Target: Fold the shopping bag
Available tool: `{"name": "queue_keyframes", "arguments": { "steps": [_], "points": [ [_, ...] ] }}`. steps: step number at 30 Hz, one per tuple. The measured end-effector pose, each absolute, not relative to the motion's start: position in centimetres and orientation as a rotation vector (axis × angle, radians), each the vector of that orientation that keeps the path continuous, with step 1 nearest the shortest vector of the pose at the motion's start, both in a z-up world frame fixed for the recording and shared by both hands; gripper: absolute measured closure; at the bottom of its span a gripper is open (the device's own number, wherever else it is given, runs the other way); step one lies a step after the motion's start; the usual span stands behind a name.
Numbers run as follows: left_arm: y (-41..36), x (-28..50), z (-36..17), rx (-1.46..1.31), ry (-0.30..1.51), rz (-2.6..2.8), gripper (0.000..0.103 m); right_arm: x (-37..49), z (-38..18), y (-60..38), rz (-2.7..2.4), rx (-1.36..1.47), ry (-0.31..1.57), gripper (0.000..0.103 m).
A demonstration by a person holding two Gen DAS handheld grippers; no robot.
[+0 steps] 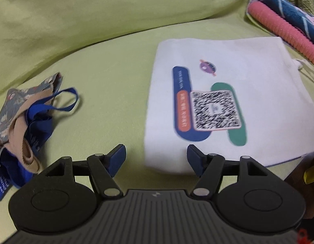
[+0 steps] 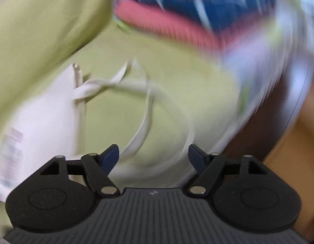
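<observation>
A yellow-green sheet (image 1: 108,85) covers the soft surface, and on it the white shopping bag (image 1: 228,105) lies flat with its printed side up, between a crumpled heap of patterned and blue bags (image 1: 24,126) on one side and a stack of folded towels (image 1: 283,22) on the other. The bag's handles (image 2: 140,105) trail loose on the sheet off its open end, seen through heavy blur in the right wrist view. The left gripper (image 1: 156,158) hangs over the bag's near edge, jaws apart and empty; the right gripper (image 2: 153,156) hangs over the handles, jaws likewise apart with nothing pinched. A clean fold probably calls for laying the handles onto the bag's face first, then pinching both layers at matching corners so the edges line up and the cloth stays smooth.
</observation>
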State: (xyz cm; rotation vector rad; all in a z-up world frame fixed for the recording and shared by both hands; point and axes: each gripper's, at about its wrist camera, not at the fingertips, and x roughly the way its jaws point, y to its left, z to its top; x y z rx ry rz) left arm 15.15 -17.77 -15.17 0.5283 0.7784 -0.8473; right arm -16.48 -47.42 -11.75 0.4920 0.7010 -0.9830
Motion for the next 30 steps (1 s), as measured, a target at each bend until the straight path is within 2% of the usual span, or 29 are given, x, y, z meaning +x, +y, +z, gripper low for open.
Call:
{"name": "queue_keyframes", "arguments": {
  "steps": [2, 4, 6, 7, 9, 14, 16, 17, 20, 22, 24, 28, 30],
  "points": [
    [-18.4, 14.4, -14.9, 0.535, 0.766, -0.87, 0.036, -14.4, -10.9, -47.9, -0.967, 0.209, 0.736, 0.031],
    [-19.1, 13.6, -14.8, 0.548, 0.757, -0.894, 0.035, -13.3, -10.9, -48.7, -0.87, 0.105, 0.788, 0.042],
    [-19.9, 12.9, -15.0, 0.567, 0.755, -0.916, 0.035, -13.3, -11.5, -50.8, -0.761, 0.256, 0.798, 0.078],
    [-20.3, 12.5, -15.1, 0.58, 0.755, -0.925, 0.035, -13.5, -12.2, -51.8, -0.738, 0.363, 0.794, 0.08],
    [-21.2, 12.0, -15.5, 0.612, 0.752, -0.939, 0.035, -13.7, -13.8, -53.7, -0.77, 0.512, 0.805, 0.079],
    [-22.8, 11.9, -16.2, 0.657, 0.761, -0.933, 0.035, -13.4, -16.3, -59.1, -0.821, 0.736, 0.685, 0.072],
    [-23.0, 11.8, -16.4, 0.659, 0.763, -0.934, 0.035, -12.8, -16.4, -59.9, -0.792, 0.748, 0.694, 0.093],
    [-23.1, 11.7, -16.5, 0.662, 0.762, -0.936, 0.035, -12.8, -16.3, -59.8, -0.742, 0.781, 0.696, 0.1],
    [-23.7, 11.5, -17.1, 0.686, 0.766, -0.932, 0.035, -13.7, -15.6, -58.6, -0.497, 0.946, 0.673, 0.1],
    [-24.3, 11.4, -17.4, 0.702, 0.762, -0.932, 0.033, -15.6, -14.6, -57.7, -0.282, 1.11, 0.516, 0.1],
    [-24.7, 11.5, -17.5, 0.704, 0.756, -0.933, 0.032, -17.9, -13.0, -57.2, -0.102, 1.202, 0.264, 0.1],
    [-24.7, 11.7, -17.6, 0.696, 0.752, -0.923, 0.028, -23.3, -10.6, -58.4, -0.076, 1.208, -0.192, 0.098],
    [-24.5, 11.6, -17.7, 0.692, 0.748, -0.921, 0.028, -25.8, -10.5, -59.2, -0.229, 1.175, -0.233, 0.092]
  ]
}}
